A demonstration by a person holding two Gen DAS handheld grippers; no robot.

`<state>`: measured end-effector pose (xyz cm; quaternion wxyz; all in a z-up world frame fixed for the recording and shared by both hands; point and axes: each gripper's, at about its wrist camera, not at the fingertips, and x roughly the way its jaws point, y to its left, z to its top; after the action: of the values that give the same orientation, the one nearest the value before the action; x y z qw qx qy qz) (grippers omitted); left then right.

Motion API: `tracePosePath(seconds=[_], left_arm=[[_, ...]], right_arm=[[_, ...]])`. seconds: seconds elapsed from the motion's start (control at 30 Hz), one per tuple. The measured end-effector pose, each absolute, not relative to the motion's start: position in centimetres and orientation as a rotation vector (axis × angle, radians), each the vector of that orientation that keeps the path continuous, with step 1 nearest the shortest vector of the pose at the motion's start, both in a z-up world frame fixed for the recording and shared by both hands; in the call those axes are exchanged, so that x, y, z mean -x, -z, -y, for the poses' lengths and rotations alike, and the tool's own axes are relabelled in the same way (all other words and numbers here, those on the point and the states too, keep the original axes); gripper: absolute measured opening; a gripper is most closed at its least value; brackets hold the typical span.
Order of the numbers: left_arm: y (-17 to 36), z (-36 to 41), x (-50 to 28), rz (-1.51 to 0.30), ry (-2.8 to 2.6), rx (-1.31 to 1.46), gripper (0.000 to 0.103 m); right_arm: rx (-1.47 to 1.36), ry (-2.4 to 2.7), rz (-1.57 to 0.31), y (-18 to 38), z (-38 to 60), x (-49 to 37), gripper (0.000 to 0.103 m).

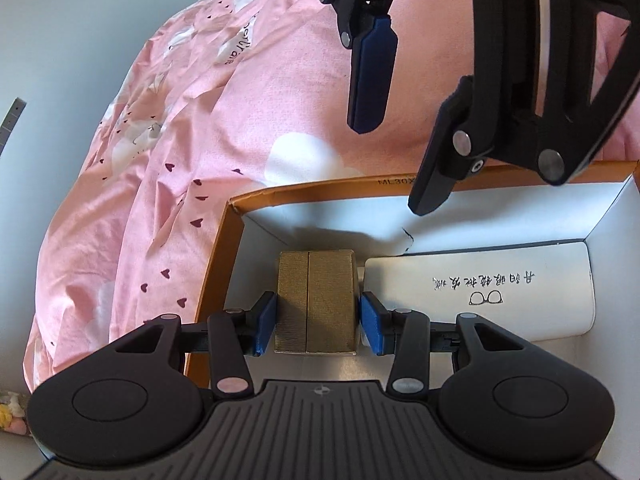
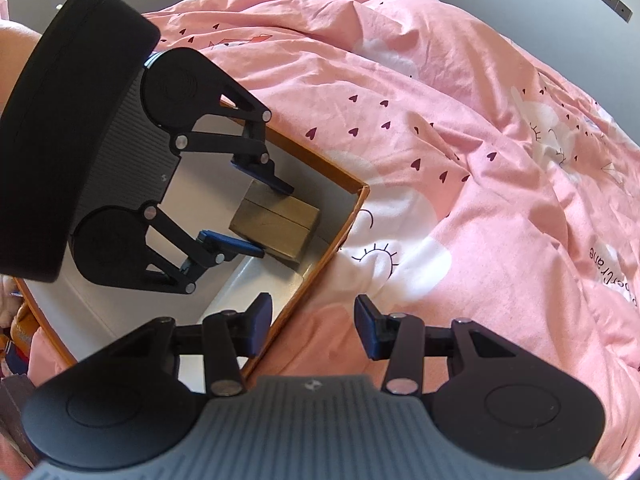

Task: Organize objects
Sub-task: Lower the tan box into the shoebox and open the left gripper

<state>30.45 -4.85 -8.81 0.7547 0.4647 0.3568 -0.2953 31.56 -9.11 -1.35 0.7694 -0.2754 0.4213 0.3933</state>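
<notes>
A gold-brown box (image 1: 315,300) sits inside an orange cardboard box (image 1: 216,256) with a white interior. My left gripper (image 1: 316,322) has its blue pads on both sides of the gold box, shut on it. The gold box also shows in the right wrist view (image 2: 276,224), with the left gripper (image 2: 260,216) around it. A white glasses case (image 1: 480,292) with printed characters lies to the right of the gold box. My right gripper (image 2: 314,328) is open and empty above the orange box's edge (image 2: 344,224). It also hangs at the top of the left wrist view (image 1: 396,140).
The orange box rests on a bed with a pink duvet (image 2: 460,160) printed with hearts and clouds. A grey wall (image 1: 60,40) lies behind the bed.
</notes>
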Motion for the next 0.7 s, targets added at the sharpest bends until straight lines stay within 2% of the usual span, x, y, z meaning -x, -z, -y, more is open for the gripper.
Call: tracePosePath(seconds=[0.4,0.47,0.53,0.63,0.7], left_arm=[[9.6,4.8,-30.8,-0.764,0.669,-1.042,0.055],[9.3,4.9,-30.5,-0.762,0.671,-1.051,0.064],[9.0,4.7,-30.1,-0.762,0.652,-1.056,0.066],[8.7,4.3,-29.6,-0.828,0.612,-1.053,0.063],[8.6,3.9,-29.6,-0.895,0.574,-1.022,0.051]], right_arm=[[0.574,-0.85,-0.951,1.7,9.1,-31.7,0.048],[0.573,-0.848,-0.953,1.7,9.0,-31.7,0.049],[0.574,-0.847,-0.953,1.6,9.0,-31.6,0.049],[0.584,-0.841,-0.962,1.7,8.9,-31.5,0.049],[0.591,-0.836,-0.969,1.8,8.7,-31.5,0.049]])
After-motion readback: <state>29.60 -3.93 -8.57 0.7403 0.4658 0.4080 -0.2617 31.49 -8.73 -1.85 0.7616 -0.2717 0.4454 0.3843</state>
